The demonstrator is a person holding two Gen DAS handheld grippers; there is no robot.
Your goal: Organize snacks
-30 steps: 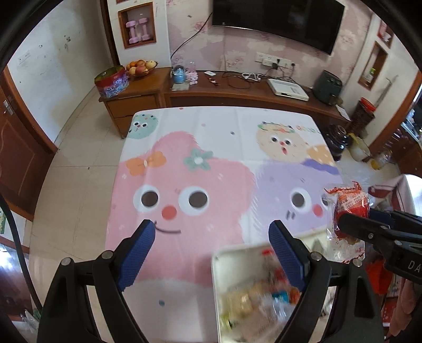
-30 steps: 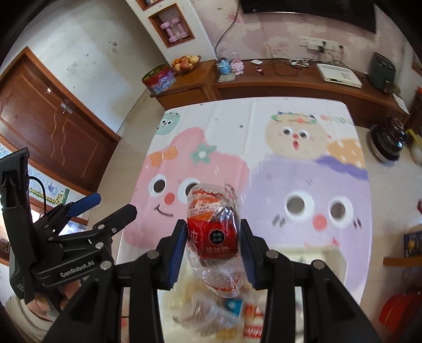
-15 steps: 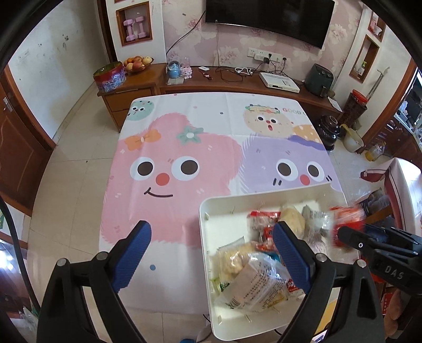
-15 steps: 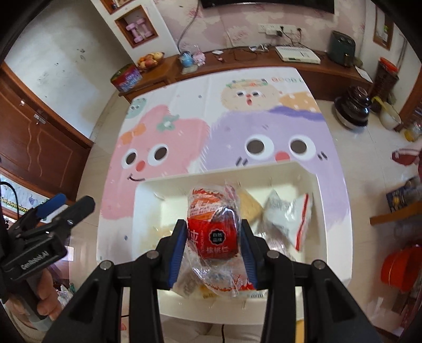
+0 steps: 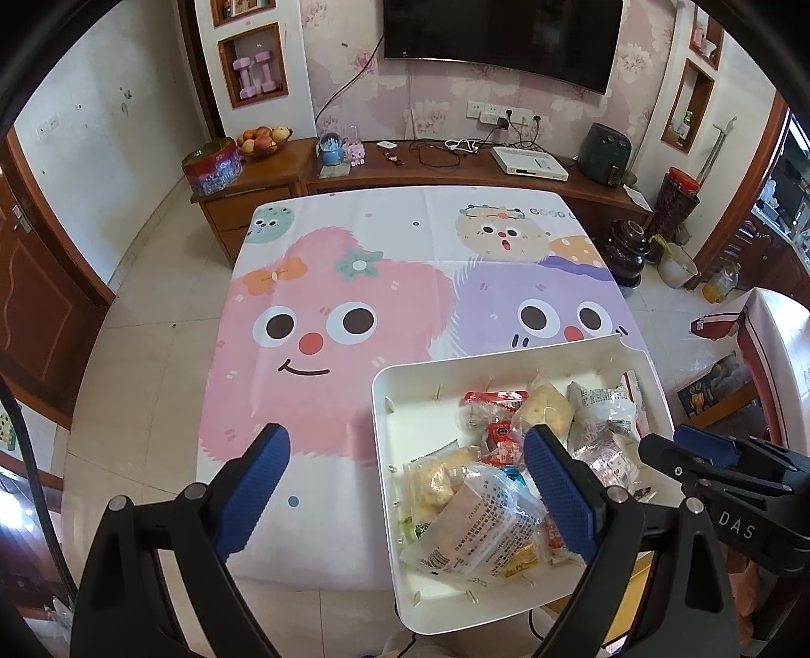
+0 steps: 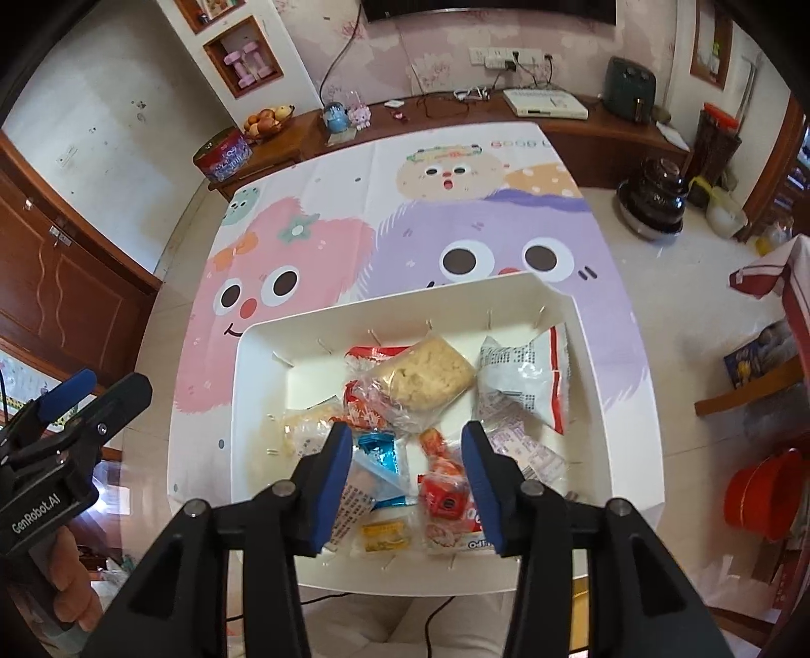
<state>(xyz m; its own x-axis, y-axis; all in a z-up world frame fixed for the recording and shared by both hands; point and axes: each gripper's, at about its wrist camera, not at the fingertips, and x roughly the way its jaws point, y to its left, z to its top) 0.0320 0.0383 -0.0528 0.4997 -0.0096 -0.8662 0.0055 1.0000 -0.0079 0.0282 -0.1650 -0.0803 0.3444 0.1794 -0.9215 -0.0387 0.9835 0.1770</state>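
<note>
Two tools over snack tray (image 6: 582, 324), left tool (image 5: 405, 486) spread "GenRobot.AI", right tool (image 6: 407, 470) opening, nothing pinched.

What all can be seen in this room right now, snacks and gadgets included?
Bin: one, white, near edge of the table.
Snack packets: a loose pile, mixed colours, in the bin; a red one lies below the right gripper.
Tablecloth: one, pink and purple cartoon faces, over the table.
Fruit bowl: one, on the wooden sideboard.
Tin: one, red, sideboard's left end.
Television: one, black, on the wall.
Dumbbells: two, pink, in a wall niche.
Left gripper: blue pads, open, empty.
Right gripper: blue pads, jaws opening above the bin.
Hand: one, holding the left gripper's handle.
</note>
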